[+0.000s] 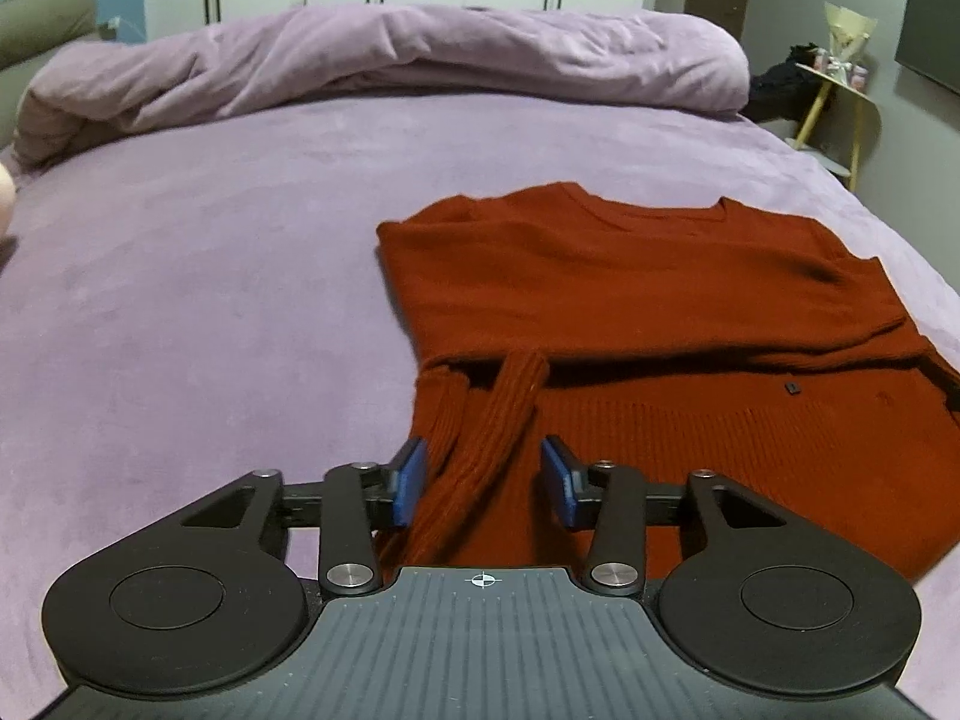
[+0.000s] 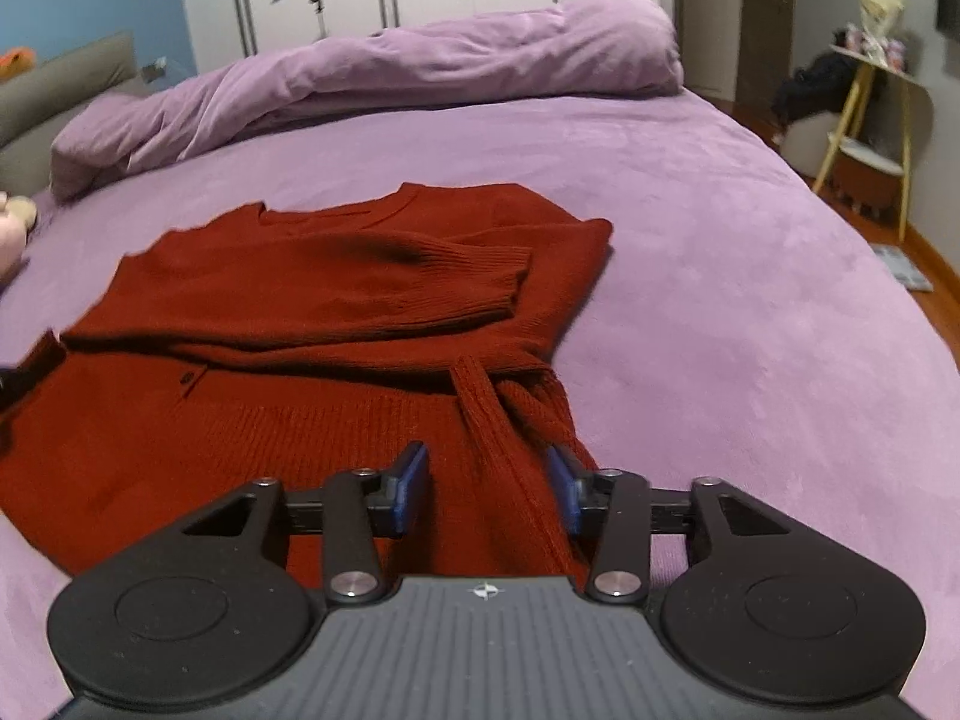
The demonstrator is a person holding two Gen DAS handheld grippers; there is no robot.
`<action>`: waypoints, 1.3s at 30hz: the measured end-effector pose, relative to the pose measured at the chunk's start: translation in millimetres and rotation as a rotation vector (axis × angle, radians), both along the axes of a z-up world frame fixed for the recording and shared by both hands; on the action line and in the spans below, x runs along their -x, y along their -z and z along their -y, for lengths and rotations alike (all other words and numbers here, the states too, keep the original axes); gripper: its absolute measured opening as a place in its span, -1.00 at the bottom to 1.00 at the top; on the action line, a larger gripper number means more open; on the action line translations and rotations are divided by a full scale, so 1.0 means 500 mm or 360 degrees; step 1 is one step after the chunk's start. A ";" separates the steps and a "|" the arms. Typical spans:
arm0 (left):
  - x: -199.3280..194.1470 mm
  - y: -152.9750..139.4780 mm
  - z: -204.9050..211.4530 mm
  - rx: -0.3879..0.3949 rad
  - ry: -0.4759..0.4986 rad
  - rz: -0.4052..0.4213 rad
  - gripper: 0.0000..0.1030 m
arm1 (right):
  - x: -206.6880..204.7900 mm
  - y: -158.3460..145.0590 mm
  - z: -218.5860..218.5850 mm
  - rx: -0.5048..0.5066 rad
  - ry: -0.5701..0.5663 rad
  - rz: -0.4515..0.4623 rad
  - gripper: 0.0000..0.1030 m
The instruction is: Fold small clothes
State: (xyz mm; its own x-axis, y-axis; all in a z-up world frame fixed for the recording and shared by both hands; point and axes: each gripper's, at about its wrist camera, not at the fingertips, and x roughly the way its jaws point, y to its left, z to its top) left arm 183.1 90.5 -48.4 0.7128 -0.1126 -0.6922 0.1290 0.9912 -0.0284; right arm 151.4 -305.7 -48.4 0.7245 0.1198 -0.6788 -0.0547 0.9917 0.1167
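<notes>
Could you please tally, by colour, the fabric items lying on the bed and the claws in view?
Rust-red: 1, the sweater
Purple: 2, the bed cover and the bunched duvet
Black with blue pads: 2, the left claw and the right claw
Total: 5

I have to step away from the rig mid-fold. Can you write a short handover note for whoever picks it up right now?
Left gripper: open, a ribbed strip of the sweater's hem between the pads, not pinched.
Right gripper: open, over the hem's other corner, fabric between the pads, not pinched.
Red sweater: flat on the purple bed, collar away from you, hem toward you.
Done: both sleeves folded across the chest.
Left: probably grip both hem corners and fold the bottom up toward the collar, then smooth.
</notes>
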 end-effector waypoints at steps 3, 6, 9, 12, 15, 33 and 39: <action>-0.003 -0.003 0.004 -0.0023 0.0021 0.0008 -0.62 | -0.009 0.006 -0.001 0.0019 0.0003 -0.0014 -0.80; -0.004 -0.008 0.010 -0.0028 0.0042 0.0018 -0.79 | -0.006 0.001 -0.002 0.0022 -0.0009 0.0023 -0.86; -0.005 -0.025 0.004 0.0022 0.0020 0.0037 -0.82 | 0.005 -0.017 -0.007 0.0042 -0.0016 0.0081 -0.86; 0.000 -0.066 -0.007 0.0134 0.0012 0.0114 -0.83 | 0.016 -0.059 -0.007 0.0004 -0.0039 0.0178 -0.87; -0.006 -0.116 -0.018 0.0222 -0.0002 0.0216 -0.83 | 0.016 -0.111 -0.003 -0.0044 -0.0032 0.0314 -0.87; -0.231 -0.010 -0.025 0.0163 -0.0123 -0.0025 -0.62 | -0.252 -0.005 0.028 -0.0093 0.0188 0.0014 -0.81; -0.216 0.016 -0.032 0.0210 0.0015 -0.0074 -0.13 | -0.237 0.009 0.054 -0.0279 0.0083 -0.0020 -0.27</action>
State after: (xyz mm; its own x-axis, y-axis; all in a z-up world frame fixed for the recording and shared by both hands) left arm 291.0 106.7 -56.6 0.6789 -0.2110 -0.7032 0.1335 0.9773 -0.1643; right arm 270.0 -332.9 -52.9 0.7242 0.1997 -0.6601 -0.0012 0.9575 0.2884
